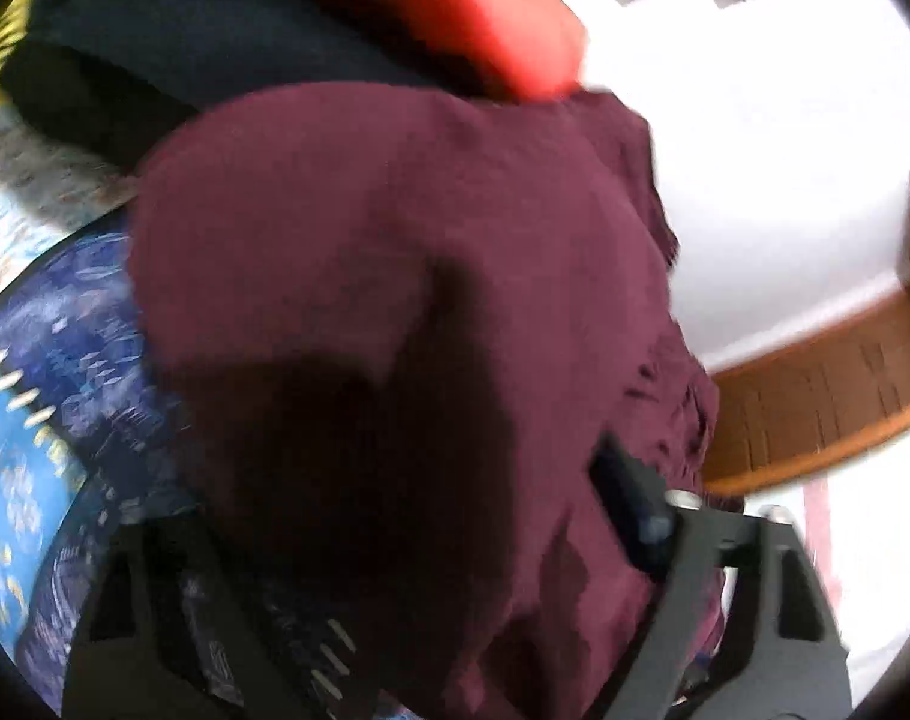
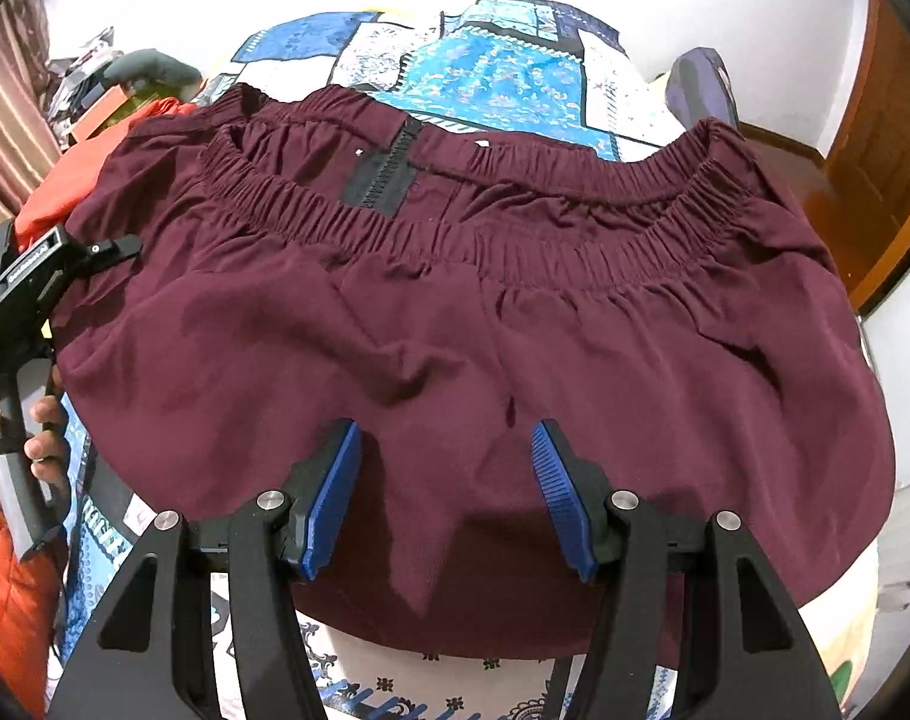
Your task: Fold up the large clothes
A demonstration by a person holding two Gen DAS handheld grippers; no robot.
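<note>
The maroon shorts (image 2: 472,330) lay spread on the patchwork bedspread (image 2: 496,78), their elastic waistband (image 2: 574,252) on the far side from the right wrist camera and a black label patch (image 2: 383,171) sewn inside that waistband. The right gripper (image 2: 446,492) hovered over the near part of the shorts with its jaws parted wide, the blue pads (image 2: 332,498) standing well apart and holding nothing, the maroon cloth showing between them. At the left edge of the shorts the left gripper (image 2: 104,249) reached in, its black tip touching or just over the cloth beside the waistband; the person's hand (image 2: 41,444) gripped its handle below. An orange garment (image 2: 59,180) lay bunched just beyond the left edge of the shorts, behind that gripper. In the left wrist view, which was blurred, the shorts (image 1: 407,276) filled the middle and draped over the left gripper (image 1: 431,588), hiding most of its fingers; one dark fingertip (image 1: 628,498) showed at the cloth's right edge, and I could not tell whether the jaws were closed on the fabric or apart. Beyond the shorts in that view sat a dark navy garment (image 1: 173,54) and the orange garment (image 1: 472,12), with the bedspread (image 1: 53,372) to the left of the shorts and a wooden bed frame (image 1: 814,402) to their right.
</note>
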